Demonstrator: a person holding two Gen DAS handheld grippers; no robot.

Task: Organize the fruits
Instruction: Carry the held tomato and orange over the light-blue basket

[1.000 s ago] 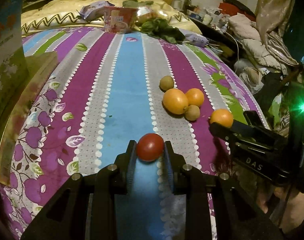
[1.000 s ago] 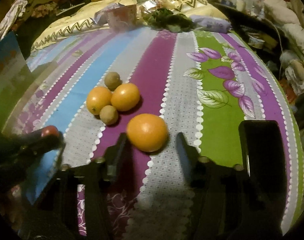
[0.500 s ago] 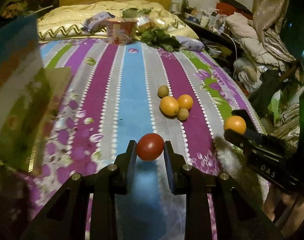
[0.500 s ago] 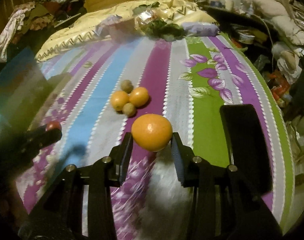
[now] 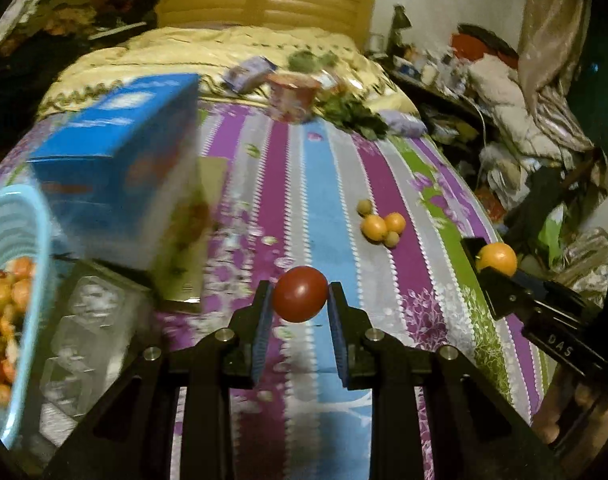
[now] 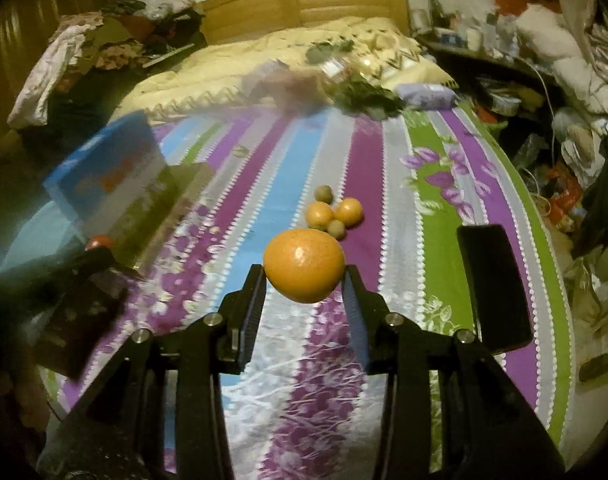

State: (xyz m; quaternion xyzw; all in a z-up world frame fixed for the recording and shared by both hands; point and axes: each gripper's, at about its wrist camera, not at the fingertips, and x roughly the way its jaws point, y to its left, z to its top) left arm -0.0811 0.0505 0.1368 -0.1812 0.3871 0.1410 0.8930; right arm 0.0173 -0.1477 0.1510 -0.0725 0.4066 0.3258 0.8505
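Left gripper [image 5: 300, 300] clamped on a red tomato [image 5: 300, 294] above the striped bedspread [image 5: 323, 184]; right gripper [image 6: 304, 276] clamped on a large orange [image 6: 304, 265]. Four small fruits [image 6: 335, 214] cluster on the bedspread beyond the orange; a blue basket [image 5: 32, 224] of fruit sits at its left edge

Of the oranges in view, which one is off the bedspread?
The largest orange, clamped in the right gripper above the bedspread; the two smaller oranges lie on it among the brownish fruits.
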